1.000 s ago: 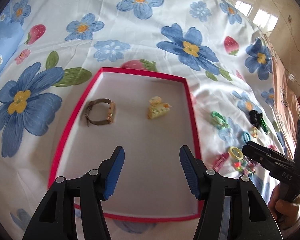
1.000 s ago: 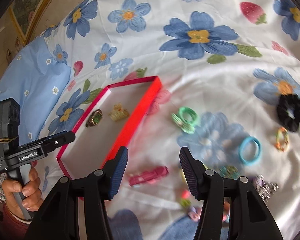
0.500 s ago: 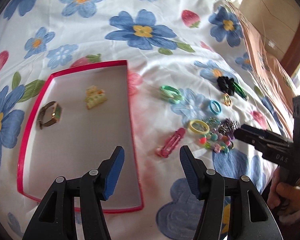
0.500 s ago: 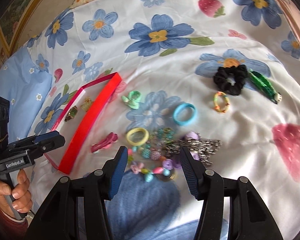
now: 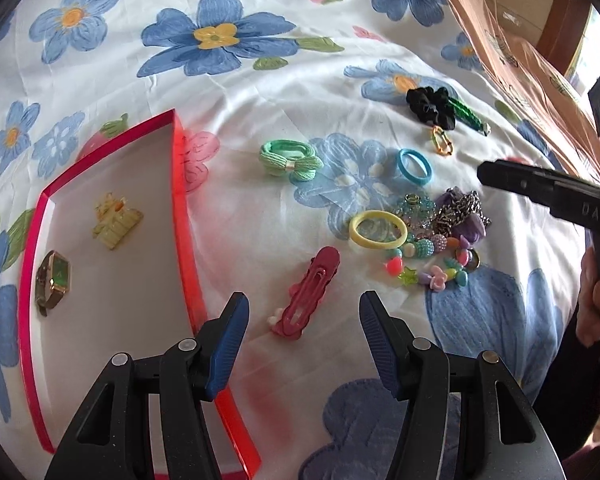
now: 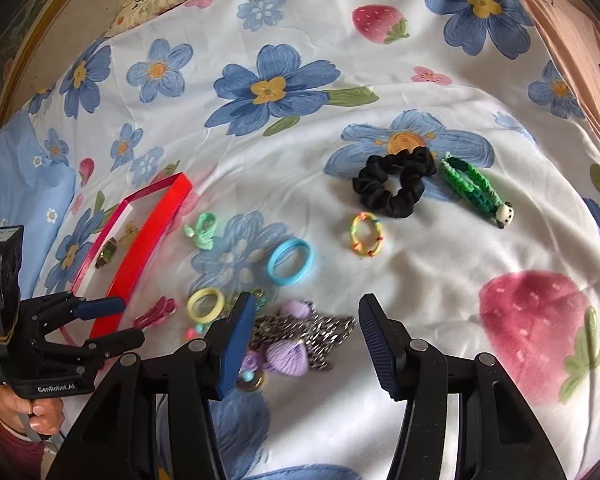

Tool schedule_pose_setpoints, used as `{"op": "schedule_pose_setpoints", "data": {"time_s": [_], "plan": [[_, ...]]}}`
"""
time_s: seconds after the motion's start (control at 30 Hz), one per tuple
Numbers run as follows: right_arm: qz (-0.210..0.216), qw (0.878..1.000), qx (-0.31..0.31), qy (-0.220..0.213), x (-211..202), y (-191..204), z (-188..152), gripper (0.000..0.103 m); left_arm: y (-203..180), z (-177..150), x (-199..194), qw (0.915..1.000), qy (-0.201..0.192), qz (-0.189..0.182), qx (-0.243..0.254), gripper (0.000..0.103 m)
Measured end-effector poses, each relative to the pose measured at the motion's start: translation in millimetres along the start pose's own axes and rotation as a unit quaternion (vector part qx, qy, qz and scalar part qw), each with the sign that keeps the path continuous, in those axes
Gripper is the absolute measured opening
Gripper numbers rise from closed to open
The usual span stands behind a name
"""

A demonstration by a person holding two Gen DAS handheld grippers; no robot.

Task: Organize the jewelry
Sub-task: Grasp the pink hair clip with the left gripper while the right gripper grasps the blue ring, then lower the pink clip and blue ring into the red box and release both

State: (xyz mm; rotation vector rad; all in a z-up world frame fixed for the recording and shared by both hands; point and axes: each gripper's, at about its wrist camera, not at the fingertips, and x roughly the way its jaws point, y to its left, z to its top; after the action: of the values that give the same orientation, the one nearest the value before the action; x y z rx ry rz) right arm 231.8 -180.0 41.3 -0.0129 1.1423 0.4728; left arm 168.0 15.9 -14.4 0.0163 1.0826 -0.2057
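A red-rimmed box (image 5: 188,240) holds a watch (image 5: 54,280) and a yellow hair claw (image 5: 116,222). My left gripper (image 5: 302,320) is open and empty, just short of a pink hair clip (image 5: 308,292) on the bedsheet. My right gripper (image 6: 306,328) is open and empty above a silver chain and purple pom-poms (image 6: 300,336). A yellow ring (image 5: 376,229), a bead bracelet (image 5: 432,264), a blue ring (image 6: 291,262) and a green bow tie (image 5: 290,158) lie nearby.
A black scrunchie (image 6: 392,184), a green braided clip (image 6: 476,192) and a small multicolour ring (image 6: 366,236) lie farther right. The floral sheet (image 6: 284,80) covers the bed. A blue pillow (image 6: 16,192) is at left, cardboard (image 5: 512,48) at right.
Both grippers have swung right, away from the box and toward the loose jewelry pile. The left one came closer to the pink clip, the right one over the chain. Both stay open.
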Motion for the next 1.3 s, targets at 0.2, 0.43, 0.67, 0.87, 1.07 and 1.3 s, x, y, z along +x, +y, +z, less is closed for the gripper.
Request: {"op": "schedule_pose_setpoints", "data": {"time_s": [0.2, 0.43, 0.67, 0.87, 1.07, 1.3], "plan": [[0.007, 0.999, -0.025, 0.02, 23.9, 12.7, 7.4, 0.051, -2.9, 4.7, 19.0, 0.9999, 0.015, 0.0, 0.006, 0.056], [-0.008, 0.998, -0.037, 0.049, 61.5, 19.0, 12.0, 0.025, -7.6, 8.3, 30.8, 0.9997, 0.017, 0.003, 0.015, 0.019], [-0.001, 0.999, -0.037, 0.032, 48.5, 20.5, 13.3, 0.004, -3.6, 4.7, 16.3, 0.9999, -0.006, -0.013, 0.003, 0.019], [0.021, 0.999, -0.035, 0.009, 22.6, 30.6, 14.3, 0.004, 6.6, -1.7, -13.9, 0.998, -0.041, -0.033, -0.035, 0.019], [0.048, 0.998, -0.044, -0.002, 8.4, 52.0, 15.9, 0.004, 27.5, -18.9, -44.0, 0.9938, -0.069, -0.035, -0.079, 0.019], [0.077, 0.995, -0.069, 0.002, 7.6, 87.7, 10.8, 0.004, 52.3, -42.7, -71.2, 0.9889, -0.087, -0.022, -0.119, 0.019]]}}
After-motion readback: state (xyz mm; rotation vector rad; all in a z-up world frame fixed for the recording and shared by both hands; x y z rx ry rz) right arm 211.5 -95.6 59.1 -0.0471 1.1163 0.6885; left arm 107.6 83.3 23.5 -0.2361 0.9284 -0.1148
